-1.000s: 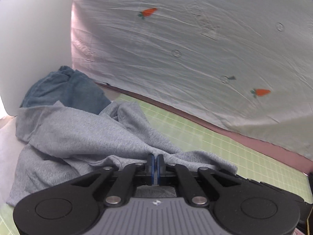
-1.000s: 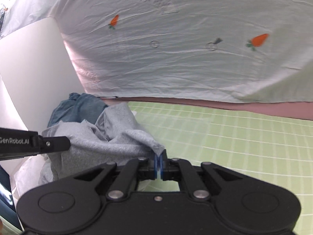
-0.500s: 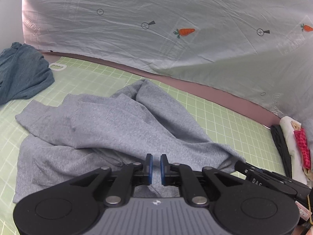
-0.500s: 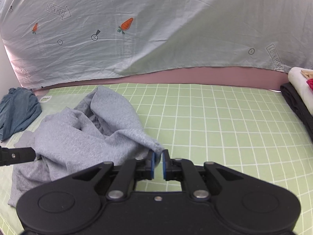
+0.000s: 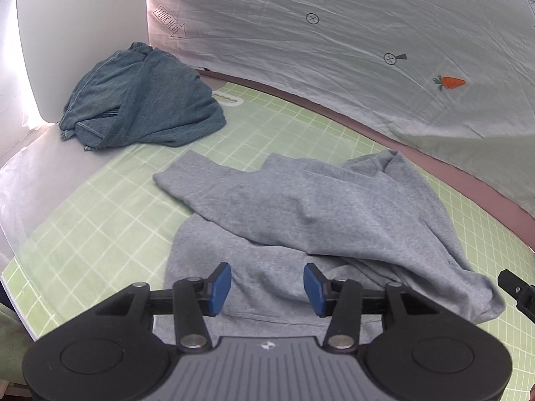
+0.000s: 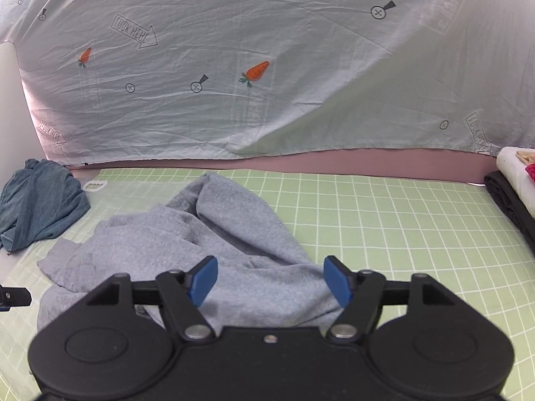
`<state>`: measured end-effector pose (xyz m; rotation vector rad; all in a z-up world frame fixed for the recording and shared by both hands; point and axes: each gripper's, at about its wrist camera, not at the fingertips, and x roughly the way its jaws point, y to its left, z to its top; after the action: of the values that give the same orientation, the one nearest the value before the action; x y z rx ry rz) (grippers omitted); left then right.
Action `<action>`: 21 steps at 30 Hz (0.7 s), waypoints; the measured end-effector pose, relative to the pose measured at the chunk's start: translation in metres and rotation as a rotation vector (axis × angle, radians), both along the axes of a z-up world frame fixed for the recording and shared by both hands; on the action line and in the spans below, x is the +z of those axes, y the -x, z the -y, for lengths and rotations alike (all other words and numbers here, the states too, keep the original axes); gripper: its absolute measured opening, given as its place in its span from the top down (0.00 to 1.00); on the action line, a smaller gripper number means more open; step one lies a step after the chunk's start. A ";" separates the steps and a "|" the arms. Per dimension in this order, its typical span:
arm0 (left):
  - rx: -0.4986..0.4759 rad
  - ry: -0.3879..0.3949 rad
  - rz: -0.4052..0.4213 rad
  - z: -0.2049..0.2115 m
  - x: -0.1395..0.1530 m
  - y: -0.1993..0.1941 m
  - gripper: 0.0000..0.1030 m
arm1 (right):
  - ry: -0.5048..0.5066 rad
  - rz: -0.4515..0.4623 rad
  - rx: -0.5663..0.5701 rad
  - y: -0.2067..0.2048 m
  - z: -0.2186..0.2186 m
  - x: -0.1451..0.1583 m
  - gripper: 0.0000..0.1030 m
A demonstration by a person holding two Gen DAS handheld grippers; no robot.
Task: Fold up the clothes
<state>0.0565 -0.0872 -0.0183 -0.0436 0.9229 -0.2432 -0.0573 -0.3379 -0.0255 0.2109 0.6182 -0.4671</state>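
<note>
Hovering over the rumpled grey fleece sweatshirt (image 5: 334, 214), my left gripper (image 5: 267, 284) has its blue pads spread apart, and they have just been opening; grey cloth lies below the gap, but neither pad presses on it. My right gripper (image 6: 271, 279) stands wider still, its jaws likewise just opened, with the sweatshirt's near edge showing between the pads and nothing clamped.

The sweatshirt lies loose on the pale green cutting mat with white grid lines (image 6: 384, 234). It is bunched rather than flat: one layer drapes across another, and a folded hump rises at its far end towards the backdrop. A sleeve-like flap reaches out to the left in the left wrist view.

Beyond it, at the mat's far left corner, a crumpled blue denim garment (image 5: 140, 100) sits in a heap, apart from the sweatshirt. A small white plastic handle-shaped cutout (image 5: 229, 98) shows just beside the denim.

Behind everything hangs a wrinkled pale sheet printed with orange carrots and arrows (image 6: 267, 67). At the right edge of the right wrist view, a stack of folded cloth, dark beneath and white above (image 6: 511, 187), rests on the mat.
</note>
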 end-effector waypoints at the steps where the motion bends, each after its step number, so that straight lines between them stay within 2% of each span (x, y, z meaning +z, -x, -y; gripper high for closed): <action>1: -0.006 -0.003 -0.006 -0.007 -0.002 -0.005 0.50 | 0.005 -0.001 0.006 -0.006 -0.008 0.000 0.28; 6: -0.034 0.009 -0.030 -0.040 -0.013 -0.026 0.48 | 0.023 -0.040 0.044 -0.039 -0.058 -0.010 0.28; 10: -0.080 -0.001 -0.019 -0.059 -0.021 -0.040 0.48 | 0.043 -0.075 0.041 -0.062 -0.090 -0.027 0.28; 15: -0.110 -0.001 -0.002 -0.072 -0.019 -0.060 0.48 | 0.083 -0.150 0.039 -0.086 -0.111 -0.048 0.29; 16: -0.111 0.002 0.001 -0.074 -0.018 -0.064 0.48 | 0.096 -0.156 0.040 -0.088 -0.113 -0.050 0.46; 17: -0.113 0.004 0.002 -0.076 -0.018 -0.066 0.48 | 0.108 -0.163 0.041 -0.089 -0.114 -0.053 0.78; 19: -0.115 0.005 0.001 -0.078 -0.019 -0.067 0.48 | 0.112 -0.152 0.035 -0.088 -0.112 -0.053 0.83; 21: -0.110 0.004 -0.006 -0.079 -0.022 -0.067 0.48 | 0.086 -0.099 0.007 -0.078 -0.104 -0.046 0.87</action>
<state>0.1233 -0.0085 -0.0403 0.0024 0.9318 -0.3471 0.0208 -0.2337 -0.0718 0.1039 0.6934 -0.4981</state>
